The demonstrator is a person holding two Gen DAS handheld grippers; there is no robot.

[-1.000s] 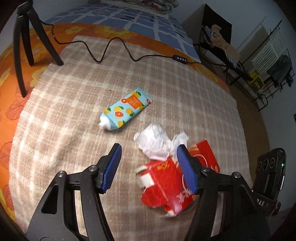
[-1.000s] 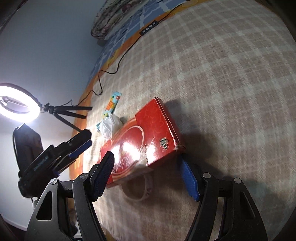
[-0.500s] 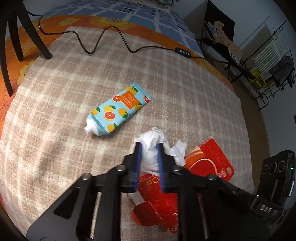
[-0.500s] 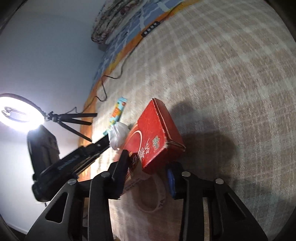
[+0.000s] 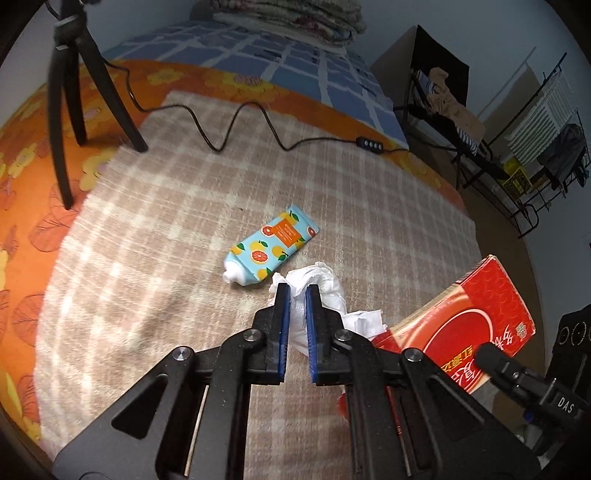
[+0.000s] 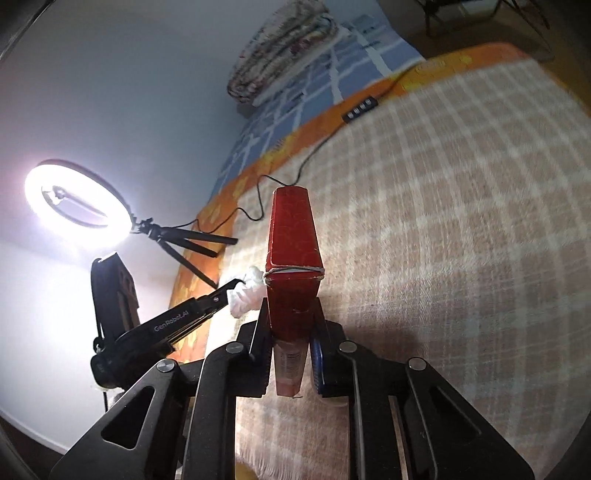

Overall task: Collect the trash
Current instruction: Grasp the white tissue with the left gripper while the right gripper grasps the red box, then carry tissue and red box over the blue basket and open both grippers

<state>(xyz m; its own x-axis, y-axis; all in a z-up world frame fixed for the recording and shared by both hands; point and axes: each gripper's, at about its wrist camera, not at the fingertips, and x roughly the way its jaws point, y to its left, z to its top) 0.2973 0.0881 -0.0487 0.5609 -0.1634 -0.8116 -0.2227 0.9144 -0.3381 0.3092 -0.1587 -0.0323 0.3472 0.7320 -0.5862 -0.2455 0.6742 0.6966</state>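
My left gripper (image 5: 296, 291) is shut on a crumpled white tissue (image 5: 325, 286) and holds it just above the checked blanket (image 5: 166, 229). My right gripper (image 6: 290, 306) is shut on a flat red carton (image 6: 291, 254), held on edge and lifted off the blanket. The carton also shows at the right of the left wrist view (image 5: 469, 325). The left gripper with the tissue (image 6: 245, 291) shows left of the carton in the right wrist view. A blue tube with citrus print (image 5: 271, 245) lies on the blanket just beyond the tissue.
A ring light (image 6: 75, 201) on a black tripod (image 5: 70, 92) stands at the blanket's left edge. Its black cable with a switch (image 5: 369, 142) runs across the far side. Folded quilts (image 5: 288, 14) lie at the bed's head. Racks and a chair (image 5: 443, 96) stand right of the bed.
My left gripper closed on the tissue and raised it. My right gripper closed on the red carton, lifted it and turned it on edge.
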